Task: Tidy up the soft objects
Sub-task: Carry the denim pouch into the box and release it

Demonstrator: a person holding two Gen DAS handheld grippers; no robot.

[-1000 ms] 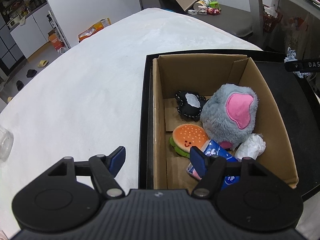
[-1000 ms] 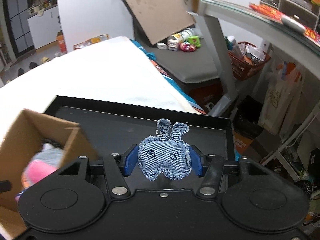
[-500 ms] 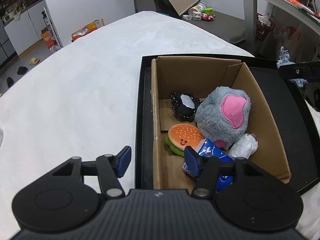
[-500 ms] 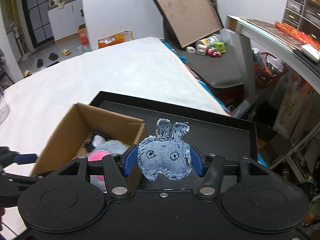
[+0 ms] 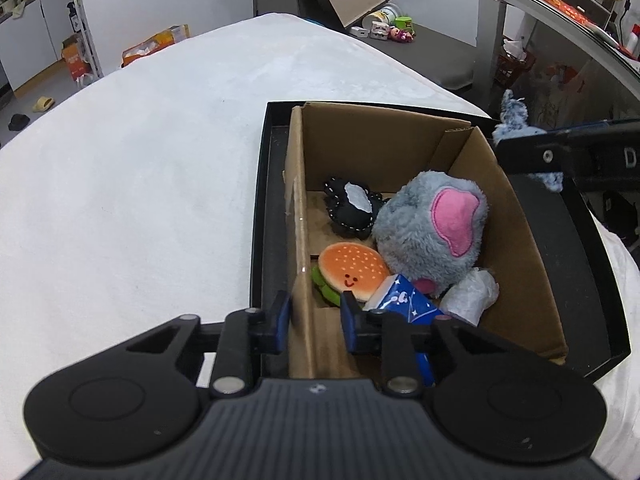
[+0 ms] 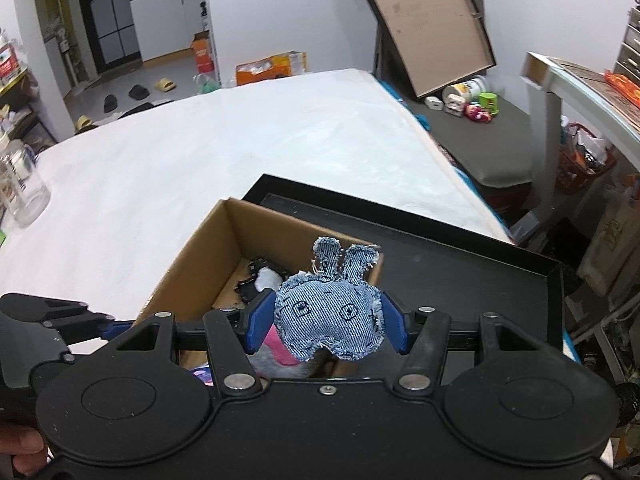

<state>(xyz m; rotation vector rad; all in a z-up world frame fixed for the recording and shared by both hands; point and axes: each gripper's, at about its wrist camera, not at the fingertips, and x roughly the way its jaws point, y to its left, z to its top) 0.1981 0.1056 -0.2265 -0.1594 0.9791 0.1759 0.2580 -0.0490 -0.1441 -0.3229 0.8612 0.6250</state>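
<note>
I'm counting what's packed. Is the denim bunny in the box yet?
Not yet. The denim bunny is clamped in the right gripper, held above the cardboard box, not resting inside.

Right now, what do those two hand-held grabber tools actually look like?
Both are black plastic. The left gripper has a ribbed housing nearest the camera, two round discs at its sides, silver screw heads and two slim fingers tipped with blue pads. The right gripper matches it, but with a smooth housing. Seen from the left camera, its side bears white lettering, mostly cut off. No cables or sleeves show.
</note>
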